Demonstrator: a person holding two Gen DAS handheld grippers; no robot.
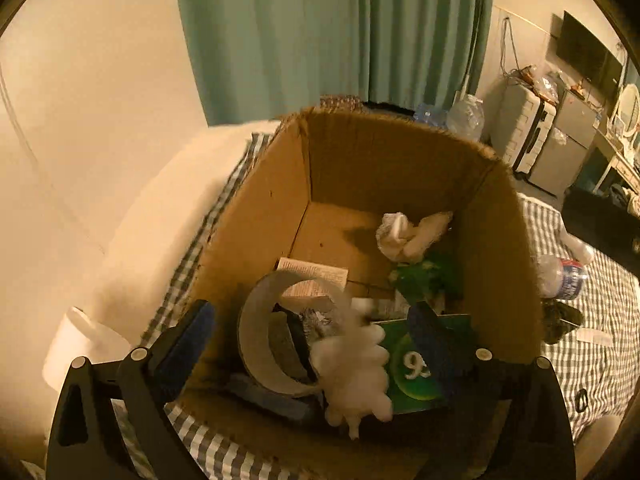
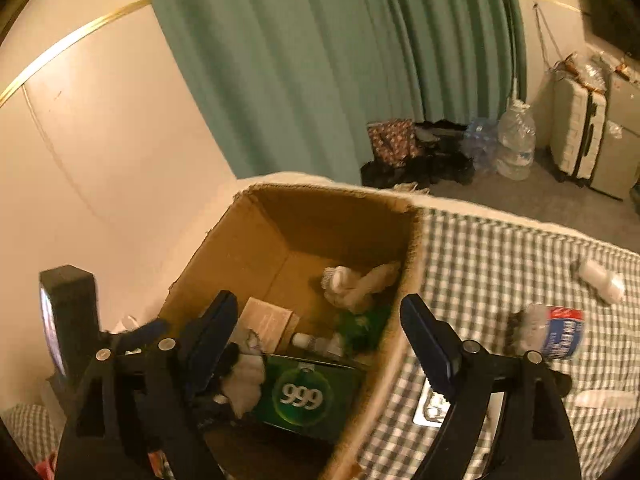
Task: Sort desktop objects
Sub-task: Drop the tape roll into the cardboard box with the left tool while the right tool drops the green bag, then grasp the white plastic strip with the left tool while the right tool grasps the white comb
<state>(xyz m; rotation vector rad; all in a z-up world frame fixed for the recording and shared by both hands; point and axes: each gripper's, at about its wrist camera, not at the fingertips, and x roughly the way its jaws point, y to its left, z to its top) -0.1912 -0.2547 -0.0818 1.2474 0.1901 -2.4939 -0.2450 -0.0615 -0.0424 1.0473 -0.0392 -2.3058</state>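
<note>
An open cardboard box (image 1: 256, 216) stands on the checked cloth; it also shows in the right wrist view (image 2: 224, 248). Inside lie a green "999" box (image 1: 416, 364) (image 2: 304, 396), a tape roll (image 1: 260, 332), a white fluffy lump (image 1: 356, 376) (image 2: 244, 376), crumpled white tissue (image 1: 408, 232) (image 2: 356, 284), a green item (image 1: 424, 276) and a printed carton (image 1: 316, 276) (image 2: 268, 320). My left gripper (image 1: 316, 328) is open and empty over the box. My right gripper (image 2: 320, 320) is open and empty, straddling the box's right wall.
A crushed plastic bottle (image 2: 552, 332) (image 1: 564, 276), a white bottle (image 2: 600, 276) and a foil blister pack (image 2: 432, 408) lie on the checked cloth (image 2: 500, 248). A white roll (image 1: 80, 344) stands left of the box. Green curtain (image 1: 328, 32) and suitcases (image 2: 580, 132) behind.
</note>
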